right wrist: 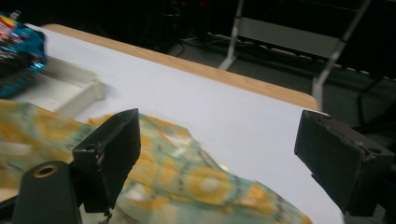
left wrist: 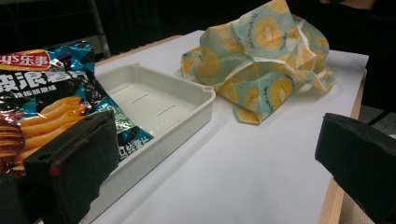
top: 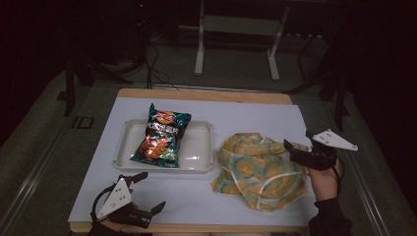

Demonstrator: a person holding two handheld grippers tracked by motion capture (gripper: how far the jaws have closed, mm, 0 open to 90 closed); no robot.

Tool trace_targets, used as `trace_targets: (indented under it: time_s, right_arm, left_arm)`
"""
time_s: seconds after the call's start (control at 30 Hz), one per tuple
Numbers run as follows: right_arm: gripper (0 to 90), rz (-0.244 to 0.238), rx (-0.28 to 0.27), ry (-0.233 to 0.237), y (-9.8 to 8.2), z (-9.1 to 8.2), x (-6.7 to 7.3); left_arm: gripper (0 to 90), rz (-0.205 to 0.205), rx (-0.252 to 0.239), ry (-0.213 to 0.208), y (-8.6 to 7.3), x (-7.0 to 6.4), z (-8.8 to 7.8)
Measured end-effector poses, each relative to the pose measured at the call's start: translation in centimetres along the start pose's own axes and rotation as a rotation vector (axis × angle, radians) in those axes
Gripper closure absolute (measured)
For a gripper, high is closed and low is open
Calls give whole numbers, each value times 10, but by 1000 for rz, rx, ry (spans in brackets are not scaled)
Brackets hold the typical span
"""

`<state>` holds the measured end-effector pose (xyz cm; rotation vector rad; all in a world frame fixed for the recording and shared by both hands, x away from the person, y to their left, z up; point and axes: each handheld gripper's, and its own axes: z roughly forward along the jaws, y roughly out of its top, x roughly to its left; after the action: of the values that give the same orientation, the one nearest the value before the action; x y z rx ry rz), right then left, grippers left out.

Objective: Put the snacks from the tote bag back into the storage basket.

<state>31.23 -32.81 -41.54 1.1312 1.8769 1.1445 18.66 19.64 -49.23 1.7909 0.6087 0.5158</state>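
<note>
The right tool stands with jaws wide and nothing between them, poised at the right-hand edge of the crumpled cloth bag, which lies toward the bench's middle from it; the left tool, also wide and empty, sits at the near edge, well apart from the bag. The bag is soft, creased fabric printed with yellow fruit slices on pale teal. Just beside it, a shallow white plastic tray carries a glossy crisp packet lying lengthwise front to back.
</note>
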Motion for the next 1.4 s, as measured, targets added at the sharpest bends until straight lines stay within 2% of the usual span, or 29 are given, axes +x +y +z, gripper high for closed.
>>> trace_targets:
  time_s: [0.17,0.23,0.33,0.57,0.67,0.83,1.03,1.13,1.4]
  right_arm:
    - [139,3,0,-58,-14,-4,-5]
    - [138,15,0,-69,-20,-7,-8]
    - [138,42,1,-60,-25,-10,-14]
    - [127,67,4,-113,-43,-16,-19]
    - [127,94,-5,-129,-53,-19,-18]
    - [126,98,-12,-141,-64,-20,-13]
    - [126,142,-58,-163,-75,-28,-11]
    - [126,110,-53,-189,-78,-31,-10]
    - [134,134,-47,-209,-84,-33,-13]
  left_arm:
    - [1,0,2,-1,0,0,0]
    - [1,-1,3,-1,0,0,0]
    - [2,1,4,-2,0,0,0]
    - [2,2,3,-2,0,-1,0]
    - [1,3,4,-3,0,-1,0]
    - [1,5,7,-5,0,-1,0]
    - [1,6,4,-4,0,0,-1]
    - [2,4,4,-6,0,0,-1]
    - [1,2,4,-7,0,0,-1]
